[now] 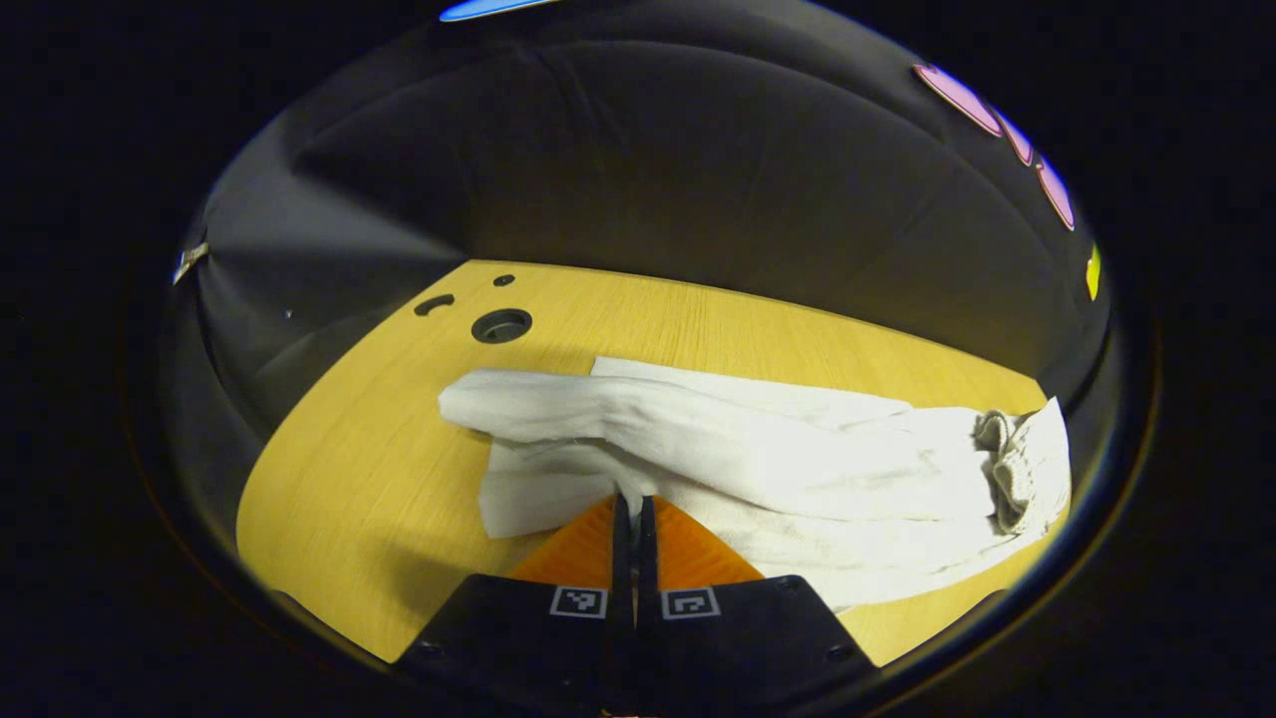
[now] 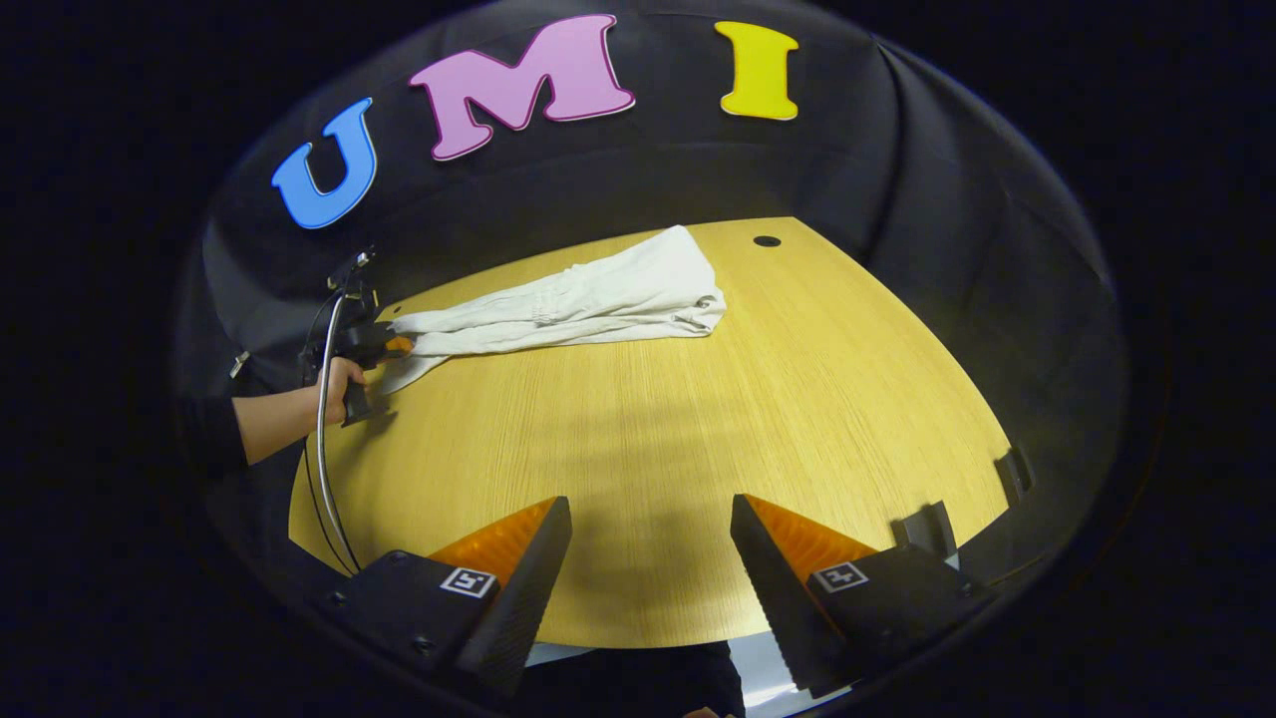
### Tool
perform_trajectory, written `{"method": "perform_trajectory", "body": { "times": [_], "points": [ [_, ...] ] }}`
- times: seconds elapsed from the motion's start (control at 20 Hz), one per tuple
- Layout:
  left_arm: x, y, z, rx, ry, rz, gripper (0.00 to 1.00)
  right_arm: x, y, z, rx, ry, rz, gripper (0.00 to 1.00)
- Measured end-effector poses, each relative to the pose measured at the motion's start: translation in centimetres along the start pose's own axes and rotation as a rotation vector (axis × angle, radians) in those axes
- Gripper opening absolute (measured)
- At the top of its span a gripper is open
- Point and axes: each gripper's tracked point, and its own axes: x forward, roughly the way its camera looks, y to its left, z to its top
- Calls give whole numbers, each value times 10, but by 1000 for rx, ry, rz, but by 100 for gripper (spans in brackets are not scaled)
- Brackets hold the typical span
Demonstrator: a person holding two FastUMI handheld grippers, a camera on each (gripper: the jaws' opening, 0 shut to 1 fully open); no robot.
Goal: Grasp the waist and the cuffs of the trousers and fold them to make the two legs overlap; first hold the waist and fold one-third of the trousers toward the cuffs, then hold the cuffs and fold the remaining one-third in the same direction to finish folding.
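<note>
Now my left gripper (image 1: 634, 504) pinches the cuff end of one pair of white trousers (image 1: 758, 469) near the table's (image 2: 698, 429) far edge; my right gripper (image 2: 650, 524) gapes wide, holding nothing.

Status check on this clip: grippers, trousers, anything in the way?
Left gripper shut on trousers at one end. Right gripper open, apart from them, above bare table. Nothing in the way.
</note>
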Motion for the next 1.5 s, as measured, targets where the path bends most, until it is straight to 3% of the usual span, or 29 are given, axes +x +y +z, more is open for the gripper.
{"method": "perform_trajectory", "body": {
  "times": [0.2, 0.3, 0.5, 0.9, 1.2, 1.5],
  "points": [
    [-17, 3, 11, -247, -38, -17, 2, -13, -21, 7, 35, -30, -32, 99],
    [-31, 1, 18, -291, -58, -16, 5, -16, -29, 11, 60, -47, -43, 99],
    [-60, -32, 48, -255, -120, -56, 5, -9, -48, 35, 99, -88, -37, 99],
    [-106, -112, 114, -234, -239, -89, 5, 12, -72, 76, 89, -142, 59, 99],
    [-132, -229, 144, -151, -297, -198, 5, 28, -102, 94, 86, -161, 85, 99],
    [-137, -365, 124, -34, -264, -336, 5, 42, -135, 109, 92, -175, 101, 98]
  ]
}}
